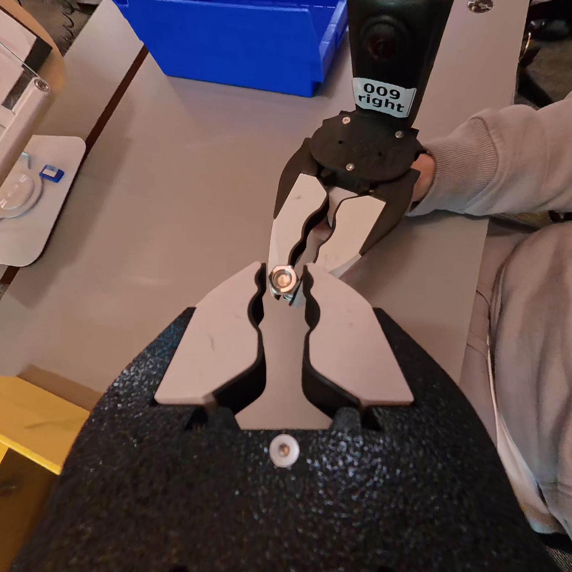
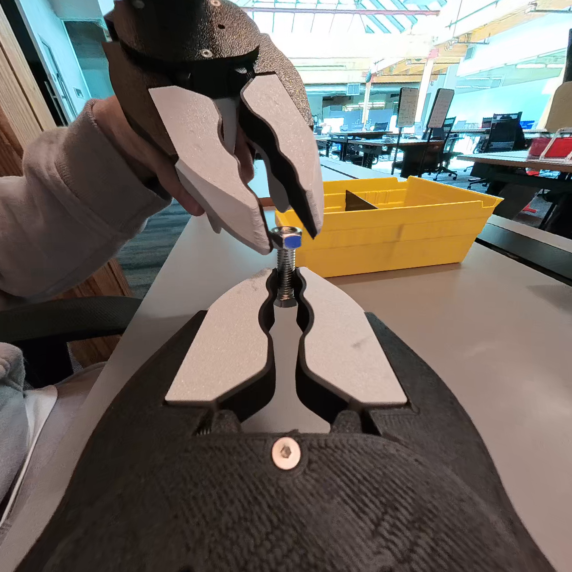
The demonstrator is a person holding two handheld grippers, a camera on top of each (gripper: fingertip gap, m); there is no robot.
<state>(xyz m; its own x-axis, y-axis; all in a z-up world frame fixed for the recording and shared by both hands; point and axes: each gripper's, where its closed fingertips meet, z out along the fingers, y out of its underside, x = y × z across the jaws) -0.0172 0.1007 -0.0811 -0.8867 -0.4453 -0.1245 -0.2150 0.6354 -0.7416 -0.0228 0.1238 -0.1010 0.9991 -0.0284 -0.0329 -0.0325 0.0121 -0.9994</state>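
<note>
Steel bolt [image 2: 285, 278] upright, hex nut [image 2: 286, 237] atop.

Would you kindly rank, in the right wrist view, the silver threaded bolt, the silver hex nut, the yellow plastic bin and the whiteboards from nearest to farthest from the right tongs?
1. Silver threaded bolt, upright between the right tongs tips.
2. Silver hex nut, atop the bolt.
3. Yellow plastic bin, beyond, to the right.
4. Whiteboards, far back, right.
</note>
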